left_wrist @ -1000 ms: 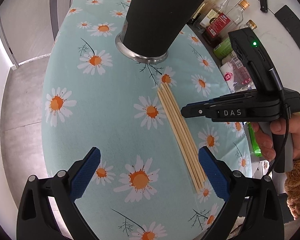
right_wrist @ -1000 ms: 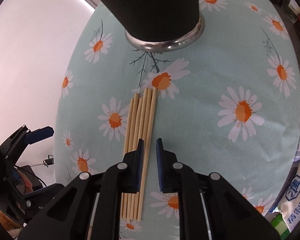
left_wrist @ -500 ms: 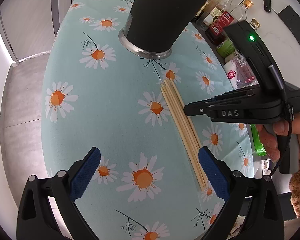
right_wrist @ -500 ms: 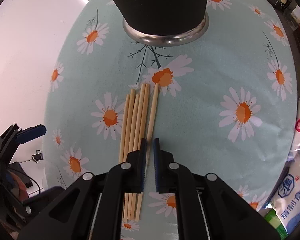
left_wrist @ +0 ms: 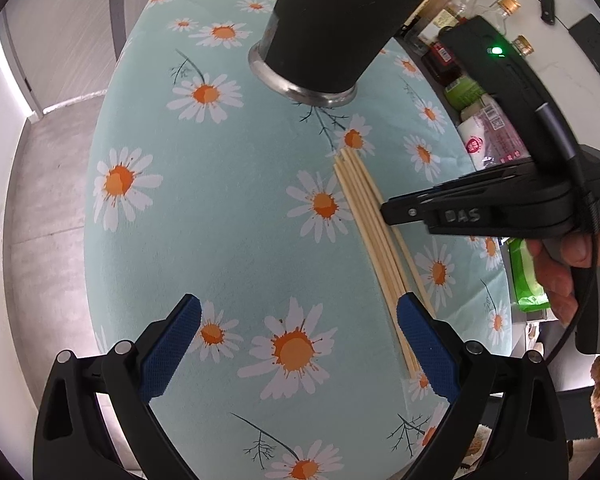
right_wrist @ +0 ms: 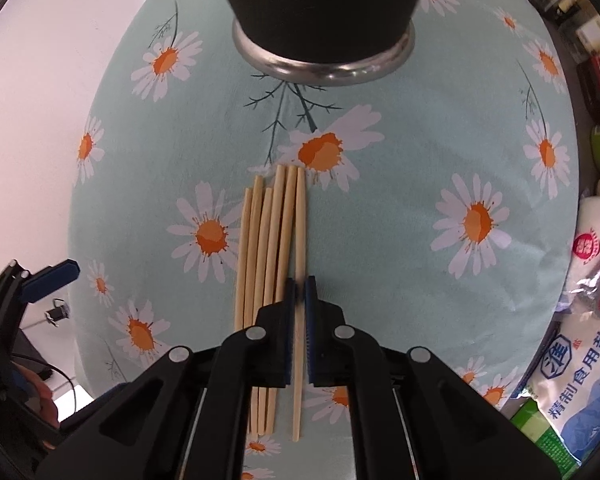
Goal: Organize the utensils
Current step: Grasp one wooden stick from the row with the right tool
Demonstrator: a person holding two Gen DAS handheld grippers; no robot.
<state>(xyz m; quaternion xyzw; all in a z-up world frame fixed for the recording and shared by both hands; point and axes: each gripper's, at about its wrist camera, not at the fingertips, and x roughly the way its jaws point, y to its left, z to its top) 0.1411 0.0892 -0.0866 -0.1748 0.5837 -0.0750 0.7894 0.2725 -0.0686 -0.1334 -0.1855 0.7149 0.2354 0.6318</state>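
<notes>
While six chopsticks (right_wrist: pixel 274 248) lie side by side on the daisy cloth (right_wrist: pixel 400 200) of the surface, none of them seen in this bundle has reached the holder (right_wrist: pixel 320 12) yet. Tips point toward the holder's metal base ring, close but apart from it. Some stick ends show at the holder's top edge in the left view, too cropped to count.

Rightmost stick (right_wrist: pixel 299 264) sits slightly split off from the other five. Right gripper (right_wrist: pixel 299 292) points down over it, jaws closed on it near mid-length, blue pads (right_wrist: pixel 288 320) pressed on either side. Stick looks level on the cloth, not lifted as far as I can judge.

Left gripper (left_wrist: pixel 296 344) hangs over the near end of the bundle, jaws wide open, nothing between them; its right pad (left_wrist: pixel 420 340) overlaps the stick ends in view only.

Progress, my judgement: early stage. One stick gripped, lift and drop into holder to come, then five more.

Change against a second ago: right jaws stood narrowly apart astride the stick then, now clamped. Right gripper has shifted along the bundle toward the holder. Gripped stick has drawn a little away from its neighbours. Left gripper barely moved, same open spread.

Bottles (left_wrist: pixel 460 8) and salt bags (right_wrist: pixel 588 320) crowd the far right edge, clear of the work.
</notes>
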